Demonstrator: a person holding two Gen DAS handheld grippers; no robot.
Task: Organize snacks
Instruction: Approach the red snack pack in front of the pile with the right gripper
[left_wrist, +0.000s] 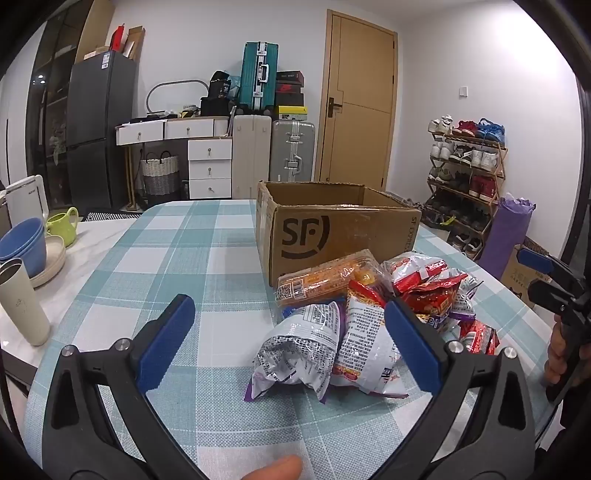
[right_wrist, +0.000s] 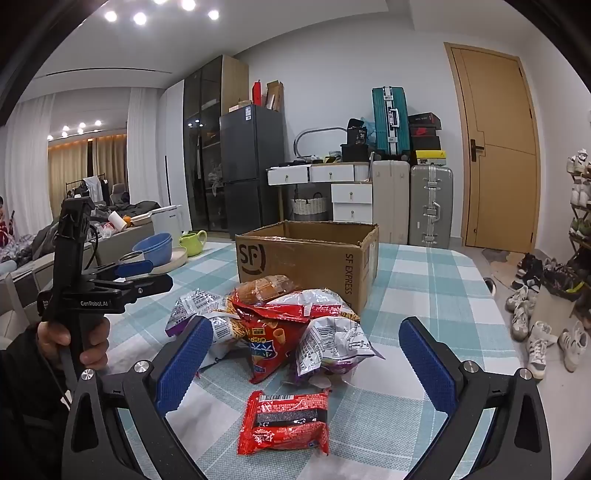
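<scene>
Left wrist view
- Left gripper (left_wrist: 291, 332): jaws spread wide with nothing pinched between the blue pads; it hovers above the checked tablecloth (left_wrist: 177, 251), tilted down toward the near edge of the snack pile.
- Snack pile (left_wrist: 373, 314): heaped on the cloth directly in front of the cardboard box (left_wrist: 332, 229); the rear packets touch the box's front wall.
- Silver crumpled bag (left_wrist: 299, 347): nearest item, lying between the two fingers as seen from here, not touched by them.
- Orange packet (left_wrist: 325, 280): lies at the back of the heap against the box.
- Cardboard box: open at the top, printed "SF", standing on the cloth behind the snacks.
- Right gripper (left_wrist: 546, 273): seen at the right edge, held by a hand (left_wrist: 561, 354), jaws apart and empty.
- Table's left side: blue bowls (left_wrist: 24, 240), a green mug (left_wrist: 62, 225) and a cream tumbler (left_wrist: 24, 302), well apart from the snacks.

Right wrist view
- Right gripper (right_wrist: 306, 354): jaws fully spread, holding nothing, aimed at the pile.
- Red flat packet (right_wrist: 286, 422): lies alone on the cloth, nearest the camera, just in front of the heap and between the fingers.
- Red crisp bag (right_wrist: 273, 332): in the middle of the heap, behind the flat packet.
- Left gripper (right_wrist: 136, 275): at the left, gripped by a hand (right_wrist: 74, 339), jaws apart, empty.
</scene>
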